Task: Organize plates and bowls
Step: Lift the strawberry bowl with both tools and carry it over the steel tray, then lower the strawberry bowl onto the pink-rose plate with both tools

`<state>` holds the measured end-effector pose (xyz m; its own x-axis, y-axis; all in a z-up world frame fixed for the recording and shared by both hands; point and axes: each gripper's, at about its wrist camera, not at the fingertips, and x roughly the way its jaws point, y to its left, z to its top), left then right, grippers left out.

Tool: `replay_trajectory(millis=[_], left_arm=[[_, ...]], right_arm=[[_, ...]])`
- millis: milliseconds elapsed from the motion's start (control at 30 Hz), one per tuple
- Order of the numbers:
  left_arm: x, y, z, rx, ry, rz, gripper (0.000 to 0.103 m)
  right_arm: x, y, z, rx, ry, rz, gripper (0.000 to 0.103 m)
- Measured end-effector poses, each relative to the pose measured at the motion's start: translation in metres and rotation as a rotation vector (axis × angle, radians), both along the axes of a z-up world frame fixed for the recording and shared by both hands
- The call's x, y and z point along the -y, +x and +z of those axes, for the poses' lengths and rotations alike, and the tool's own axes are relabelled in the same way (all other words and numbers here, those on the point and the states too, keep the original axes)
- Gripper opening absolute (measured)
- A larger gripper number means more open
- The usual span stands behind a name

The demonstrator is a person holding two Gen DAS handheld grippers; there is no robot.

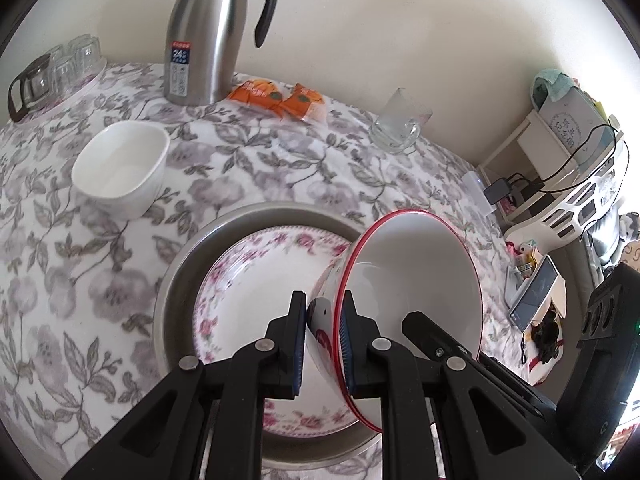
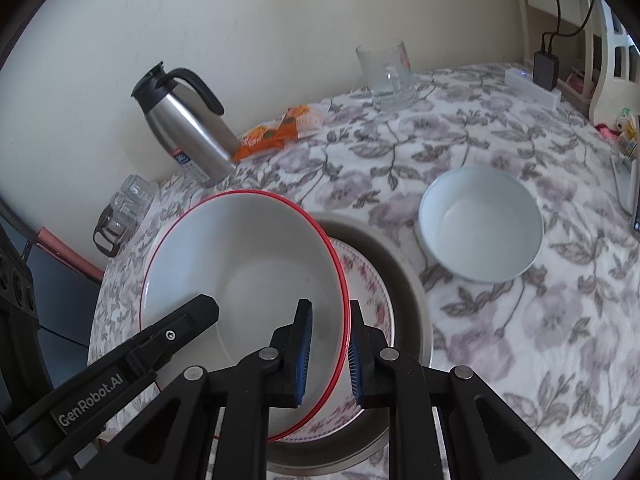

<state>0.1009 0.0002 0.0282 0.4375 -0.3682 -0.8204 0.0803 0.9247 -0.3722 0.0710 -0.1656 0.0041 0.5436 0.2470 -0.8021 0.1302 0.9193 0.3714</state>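
At lower centre, the left gripper (image 1: 323,344) and right gripper (image 2: 330,354) each clamped the red-rimmed bowl's (image 1: 416,272) rim above the flowered plate (image 1: 248,280).

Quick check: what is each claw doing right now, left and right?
Left claw: closed on the red-rimmed bowl, gripping its rim.
Right claw: closed on the same bowl's opposite rim.

Place: I'm in a home dining corner.
Evidence: flower-printed cloth-covered counter (image 1: 248,160), steel thermos jug (image 1: 204,40), orange snack packets (image 1: 276,98), clear glass mug (image 2: 388,74), cluttered white shelf (image 1: 560,168).
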Motion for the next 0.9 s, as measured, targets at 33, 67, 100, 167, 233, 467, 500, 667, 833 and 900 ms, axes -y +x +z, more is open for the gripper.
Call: replay_trajectory(millis=[33,67,100,167,233,467,500,667,833,900], left_arm=[[-0.002,-0.001,-0.002,-0.007,-0.004,0.002,0.016],[-0.004,-0.002,-0.005,-0.015,-0.007,0.006,0.016],[-0.006,-0.003,-0.008,-0.024,-0.009,0.010,0.016],[-0.010,-0.005,-0.012,-0.038,-0.008,0.018,0.016],[-0.015,-0.004,-0.016,-0.054,-0.009,0.032,0.016],[-0.028,-0.001,-0.019,-0.060,0.000,0.066,0.016],[-0.029,-0.001,-0.019,-0.062,0.000,0.068,0.016],[-0.029,0.004,-0.024,-0.075,-0.001,0.074,0.016],[-0.023,0.009,-0.028,-0.084,0.008,0.062,0.016],[-0.022,0.011,-0.030,-0.089,0.008,0.063,0.016]], right_arm=[[-0.002,0.000,-0.002,-0.006,-0.004,0.006,0.018],[-0.004,0.000,-0.003,-0.013,-0.005,0.012,0.018],[-0.005,0.000,-0.005,-0.021,-0.003,0.014,0.018],[-0.009,0.001,-0.009,-0.036,-0.001,0.019,0.018],[-0.013,0.002,-0.014,-0.051,0.004,0.027,0.018],[-0.023,0.008,-0.023,-0.068,0.028,0.044,0.018],[-0.024,0.009,-0.023,-0.069,0.028,0.045,0.018],[-0.023,0.014,-0.028,-0.077,0.030,0.042,0.018],[-0.019,0.021,-0.030,-0.083,0.018,0.035,0.018],[-0.018,0.023,-0.031,-0.083,0.019,0.038,0.018]])
